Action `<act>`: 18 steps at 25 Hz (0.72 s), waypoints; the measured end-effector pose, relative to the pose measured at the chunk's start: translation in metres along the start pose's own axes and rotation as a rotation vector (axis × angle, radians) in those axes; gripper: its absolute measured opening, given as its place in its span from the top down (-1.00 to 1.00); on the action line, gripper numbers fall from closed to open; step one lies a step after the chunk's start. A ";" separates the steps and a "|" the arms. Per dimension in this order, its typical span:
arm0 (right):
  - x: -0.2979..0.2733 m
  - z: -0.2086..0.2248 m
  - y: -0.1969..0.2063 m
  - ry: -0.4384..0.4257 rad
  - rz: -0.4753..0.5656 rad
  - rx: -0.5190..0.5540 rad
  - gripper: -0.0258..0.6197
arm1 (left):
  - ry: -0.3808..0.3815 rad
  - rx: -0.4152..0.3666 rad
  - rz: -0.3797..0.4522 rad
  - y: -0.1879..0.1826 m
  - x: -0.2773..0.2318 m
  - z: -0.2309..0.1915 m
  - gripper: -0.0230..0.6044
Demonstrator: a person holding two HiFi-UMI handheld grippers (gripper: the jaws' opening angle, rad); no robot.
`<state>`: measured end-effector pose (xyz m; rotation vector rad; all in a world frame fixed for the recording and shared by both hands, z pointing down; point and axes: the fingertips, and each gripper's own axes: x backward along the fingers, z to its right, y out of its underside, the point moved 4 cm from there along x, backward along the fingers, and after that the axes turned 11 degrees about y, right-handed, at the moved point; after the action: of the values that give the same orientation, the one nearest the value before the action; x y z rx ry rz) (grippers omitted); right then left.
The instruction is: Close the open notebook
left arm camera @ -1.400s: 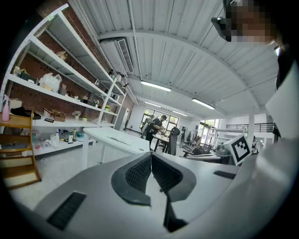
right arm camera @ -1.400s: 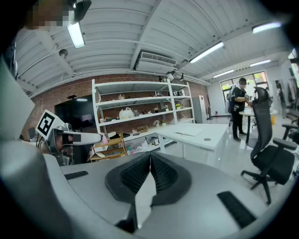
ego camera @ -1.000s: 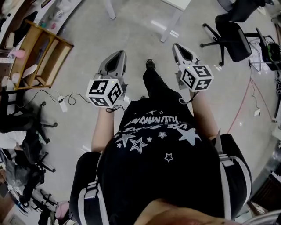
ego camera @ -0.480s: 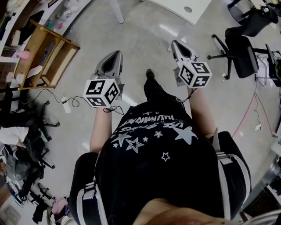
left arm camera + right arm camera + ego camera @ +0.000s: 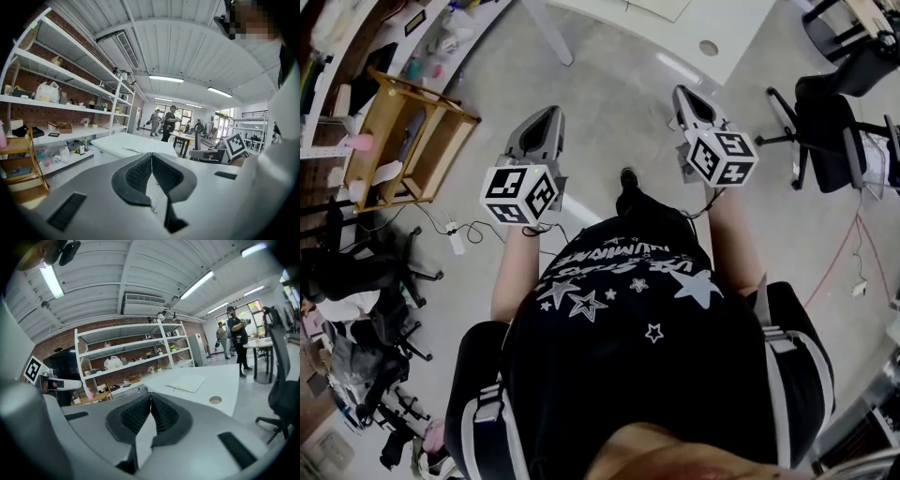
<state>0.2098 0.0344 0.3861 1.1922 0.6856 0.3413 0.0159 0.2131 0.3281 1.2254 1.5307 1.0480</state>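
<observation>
The open notebook [image 5: 186,382] lies flat on a white table [image 5: 225,376], well ahead of me; the left gripper view shows the notebook [image 5: 132,149] as a thin pale sheet. In the head view the table [image 5: 712,23] fills the top edge, with the notebook [image 5: 661,7] barely visible. My left gripper [image 5: 551,111] and right gripper [image 5: 680,91] are held out level over the floor, short of the table. The left gripper [image 5: 151,154] and the right gripper [image 5: 150,394] are both shut with nothing between their pads.
A wooden rack [image 5: 412,141] stands at the left, with a power strip and cable [image 5: 455,234] on the floor beside it. Black office chairs [image 5: 830,122] stand at the right. The table has a round hole [image 5: 708,47] and a leg [image 5: 548,33]. People stand far off [image 5: 168,123].
I have walked toward the white table, which now shows more at the top of the head view. The rack and chairs have slid down the picture. Both grippers stay shut.
</observation>
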 end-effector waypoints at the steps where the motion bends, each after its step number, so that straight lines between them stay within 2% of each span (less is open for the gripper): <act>1: -0.008 0.008 -0.004 0.007 0.001 -0.004 0.90 | 0.006 -0.003 -0.003 -0.003 -0.012 -0.003 0.88; 9: -0.073 0.054 -0.021 0.016 -0.021 -0.010 0.90 | 0.017 -0.013 -0.021 -0.013 -0.091 -0.034 0.88; 18: -0.129 0.054 -0.029 -0.022 -0.056 0.023 0.90 | -0.042 0.016 -0.007 -0.020 -0.114 -0.080 0.88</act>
<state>0.1448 -0.0907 0.4100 1.1945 0.7043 0.2741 -0.0519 0.0909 0.3438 1.2442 1.5126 1.0013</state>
